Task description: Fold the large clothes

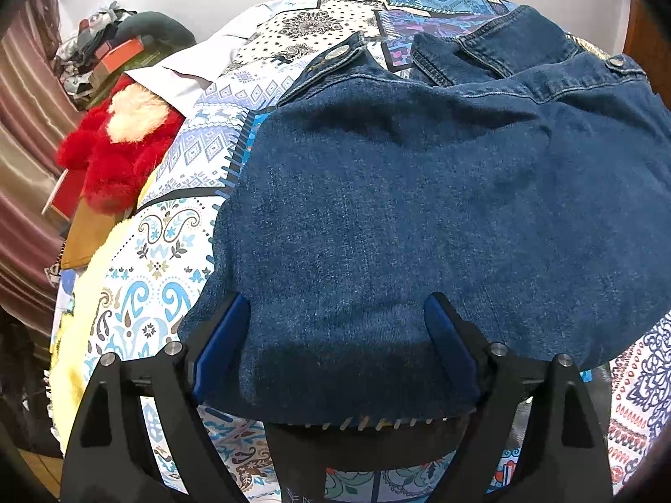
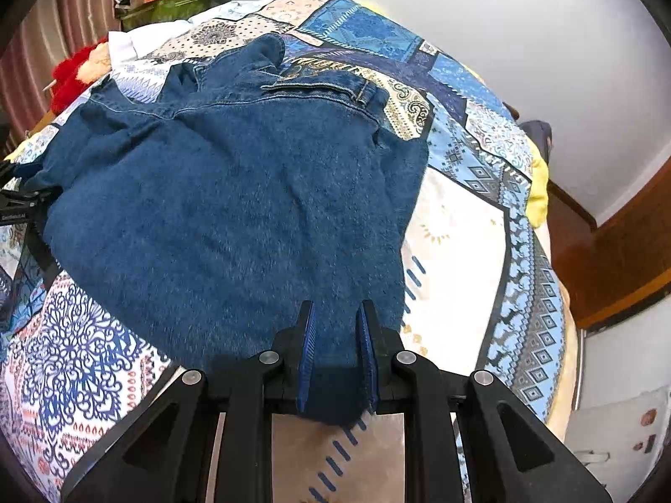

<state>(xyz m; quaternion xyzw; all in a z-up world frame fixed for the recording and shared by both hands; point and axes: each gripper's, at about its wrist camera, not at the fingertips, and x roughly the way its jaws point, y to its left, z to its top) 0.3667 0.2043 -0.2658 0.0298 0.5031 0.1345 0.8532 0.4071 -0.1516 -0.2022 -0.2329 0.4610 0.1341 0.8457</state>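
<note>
A dark blue denim jacket (image 1: 419,188) lies spread on a patterned patchwork bedspread (image 1: 167,251), its collar and buttoned cuffs at the far end. My left gripper (image 1: 335,335) stands open at the jacket's near hem. The denim lies between and under its wide-set blue pads (image 1: 222,348), which do not pinch it. In the right wrist view the same jacket (image 2: 230,188) covers the bedspread (image 2: 461,230). My right gripper (image 2: 335,327) is shut on a near corner of the denim, a fold of cloth pinched between its pads (image 2: 308,348).
A red and cream plush toy (image 1: 121,155), a white pillow (image 1: 188,71) and a heap of boxes and clothes (image 1: 121,50) lie along the bed's left side by a striped curtain (image 1: 25,105). A yellow blanket (image 2: 539,193) and wooden furniture (image 2: 620,251) border the right.
</note>
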